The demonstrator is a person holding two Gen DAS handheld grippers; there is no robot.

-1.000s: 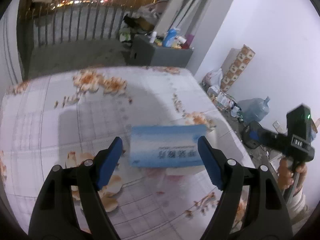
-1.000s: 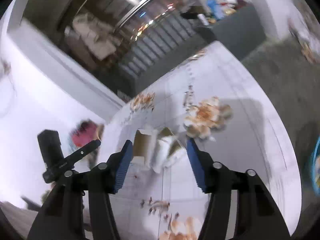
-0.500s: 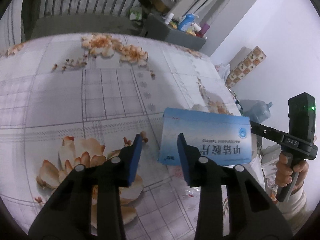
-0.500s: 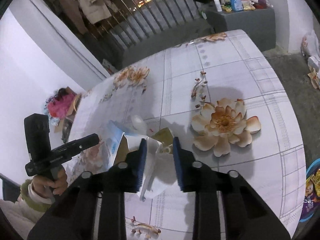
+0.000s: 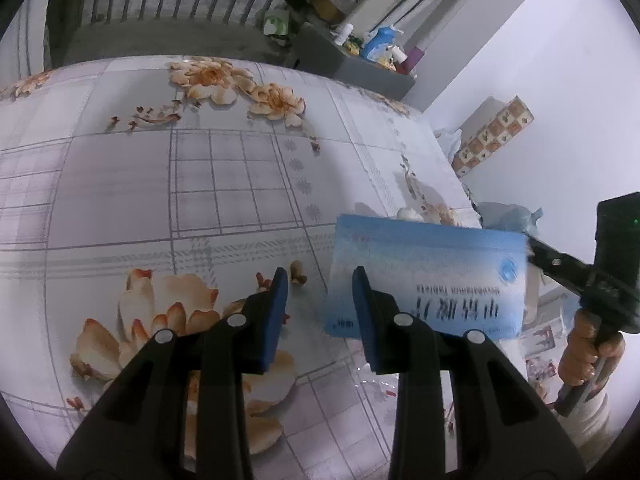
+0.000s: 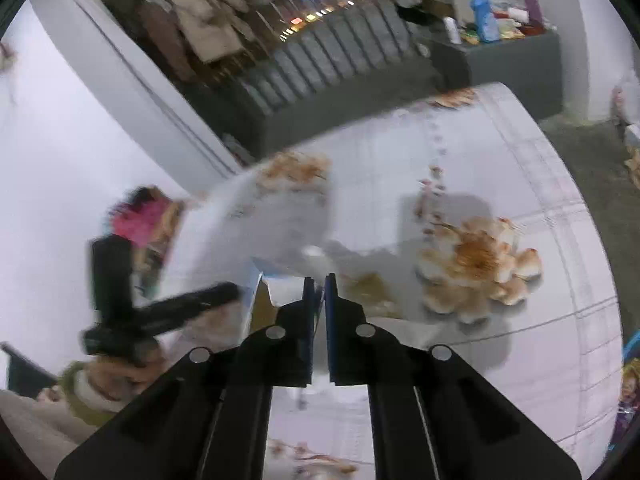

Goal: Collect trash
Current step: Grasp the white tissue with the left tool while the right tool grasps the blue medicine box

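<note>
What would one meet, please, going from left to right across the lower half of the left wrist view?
Large orange flower print on the tablecloth → left gripper → blue cardboard medicine box → black right gripper → hand on its handle.

The right tongs are closed almost fully, with only a thin gap between the blue pads, and they pinch the edge of an opened box (its brown inside is visible). The box is above the surface with the flower-print cloth. At the left, a hand holds the other black tongs, blurred.
</note>
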